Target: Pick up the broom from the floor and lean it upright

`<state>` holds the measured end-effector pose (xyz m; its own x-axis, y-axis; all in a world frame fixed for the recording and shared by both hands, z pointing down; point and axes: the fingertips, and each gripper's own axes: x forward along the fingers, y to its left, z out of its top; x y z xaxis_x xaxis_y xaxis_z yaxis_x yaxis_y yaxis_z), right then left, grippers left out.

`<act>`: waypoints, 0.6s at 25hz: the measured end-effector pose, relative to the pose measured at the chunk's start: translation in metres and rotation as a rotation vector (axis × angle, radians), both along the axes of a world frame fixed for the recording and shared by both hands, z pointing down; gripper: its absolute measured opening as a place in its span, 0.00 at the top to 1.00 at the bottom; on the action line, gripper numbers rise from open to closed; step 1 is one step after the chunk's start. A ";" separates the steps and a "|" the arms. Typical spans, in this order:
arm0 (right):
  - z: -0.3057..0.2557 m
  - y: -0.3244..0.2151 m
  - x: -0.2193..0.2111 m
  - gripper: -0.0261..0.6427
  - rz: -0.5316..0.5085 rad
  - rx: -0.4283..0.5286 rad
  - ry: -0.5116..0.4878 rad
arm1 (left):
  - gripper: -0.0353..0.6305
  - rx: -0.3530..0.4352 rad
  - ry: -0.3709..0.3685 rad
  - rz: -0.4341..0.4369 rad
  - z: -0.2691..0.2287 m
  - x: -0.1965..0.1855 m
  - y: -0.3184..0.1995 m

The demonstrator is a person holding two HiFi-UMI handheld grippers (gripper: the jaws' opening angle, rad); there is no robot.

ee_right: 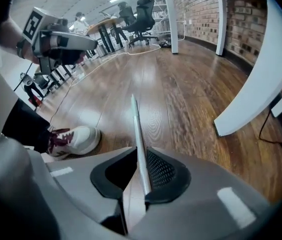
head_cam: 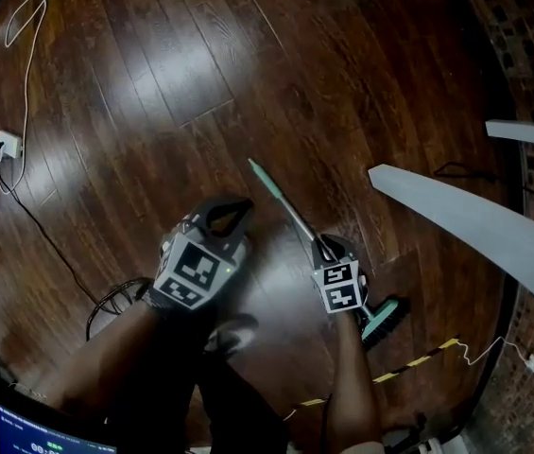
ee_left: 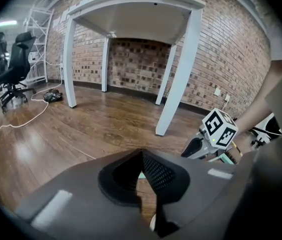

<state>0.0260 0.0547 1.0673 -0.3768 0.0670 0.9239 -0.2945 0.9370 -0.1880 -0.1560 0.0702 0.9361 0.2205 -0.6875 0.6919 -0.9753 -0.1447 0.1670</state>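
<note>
Head view dim at bottom, both forearms mostly in shadow. Broom (head_cam: 284,203) flat on floor (head_cam: 200,64), handle running diag. from pale green tip at centre down-right to teal brush head (head_cam: 386,318). Mid-handle hidden under R gripper (head_cam: 323,248); brush head partly covered by that gripper's marker cube, bristles too dark to read. R gripper view: thin, smooth, silvery handle (ee_right: 137,129) passes betw. the jaws and lies against the right-hand ribbed pad; the other jaw stands clear of it with a gap, so claw is loose around the handle, not clamped. L gripper (head_cam: 233,211) sits just left of the handle, apart from it; in its own view (ee_left: 141,154) the jaw tips meet, clenched on nothing, only a teal sliver showing through the slot below, rest of broom blocked by the grey jaw body. Floor: dark glossy wood planks, strong glare. White shoe (ee_right: 76,139) w/ dark red laces beside R gripper, cut off by the leg above. White table leg (ee_right: 250,84), flat and slanted, to the right; brick wall (ee_left: 145,59) behind. Thin white cable (head_cam: 21,64) loops across the floor at upper left. Yellow-black tape (head_cam: 418,359) near the brush head, partly hidden by the arm.
</note>
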 end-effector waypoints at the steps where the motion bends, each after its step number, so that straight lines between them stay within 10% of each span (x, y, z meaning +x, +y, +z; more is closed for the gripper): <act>1: 0.013 0.003 0.004 0.85 -0.010 0.000 0.025 | 0.95 -0.005 0.001 0.002 0.007 0.002 0.003; 15: 0.073 0.019 0.016 0.82 -0.213 0.033 0.193 | 0.95 -0.041 0.016 0.064 0.039 0.024 0.022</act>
